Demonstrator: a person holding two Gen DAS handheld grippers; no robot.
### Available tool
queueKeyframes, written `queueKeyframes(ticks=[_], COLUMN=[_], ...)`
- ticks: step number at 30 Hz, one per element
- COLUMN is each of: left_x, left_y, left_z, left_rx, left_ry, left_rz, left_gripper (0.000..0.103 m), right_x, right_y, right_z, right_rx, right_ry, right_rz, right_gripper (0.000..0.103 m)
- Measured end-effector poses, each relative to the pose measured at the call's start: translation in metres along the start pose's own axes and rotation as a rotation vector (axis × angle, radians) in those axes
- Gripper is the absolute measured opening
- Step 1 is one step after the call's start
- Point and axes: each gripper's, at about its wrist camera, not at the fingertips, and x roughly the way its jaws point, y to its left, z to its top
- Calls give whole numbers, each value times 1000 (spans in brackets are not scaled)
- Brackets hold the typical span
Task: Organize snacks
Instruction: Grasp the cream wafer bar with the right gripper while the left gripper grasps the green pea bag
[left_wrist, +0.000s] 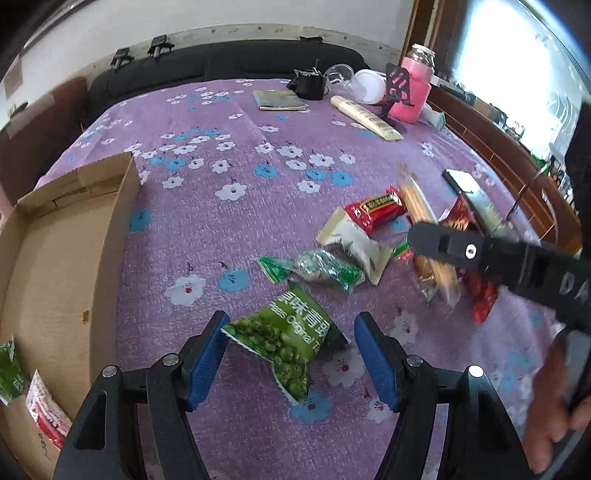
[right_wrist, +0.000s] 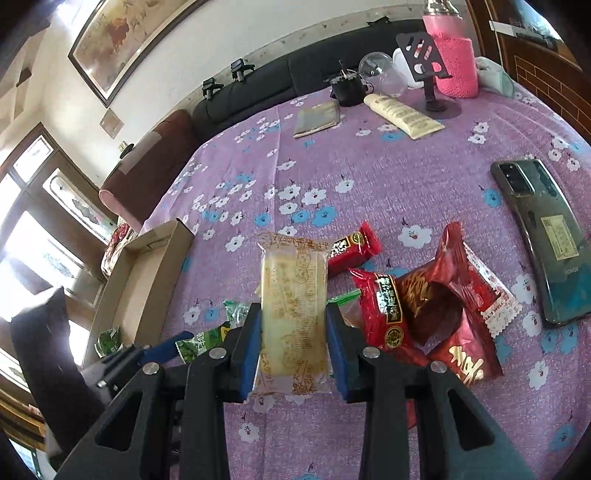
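My left gripper is open with its blue pads on either side of a green pea packet that lies on the purple flowered cloth. My right gripper is shut on a pale biscuit packet and holds it above the cloth; the same packet shows in the left wrist view under the right gripper's black arm. Red snack packets lie right of it. A cardboard box stands at the left, with a green and a red-white packet inside.
More packets lie mid-table: a green one, a white one, a red one. A phone lies at the right. A pink bottle, a cream tube, a black cup and a phone stand stand at the far edge.
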Motion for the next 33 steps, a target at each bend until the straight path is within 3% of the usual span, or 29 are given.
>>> queueKeyframes(ticks=[2, 7, 14, 24, 33], left_x=[1, 2, -4, -13, -21], left_y=[-2, 4, 9, 3, 9], left_z=[-2, -1, -1, -2, 0], left_rx=[22, 19, -6, 34, 14], left_ry=[-25, -59, -83, -150, -190], left_rz=[17, 50, 35, 107, 122], left_gripper=[70, 45, 43, 43, 43], right_x=[1, 3, 8, 15, 17], right_y=[2, 11, 22, 26, 30], right_z=[-1, -5, -11, -16, -19], right_rx=[-3, -28, -64, -91, -113], right_ry=[1, 0, 14, 30, 24], right_rz=[3, 21, 39, 16, -5], right_gripper=[32, 32, 32, 32, 32])
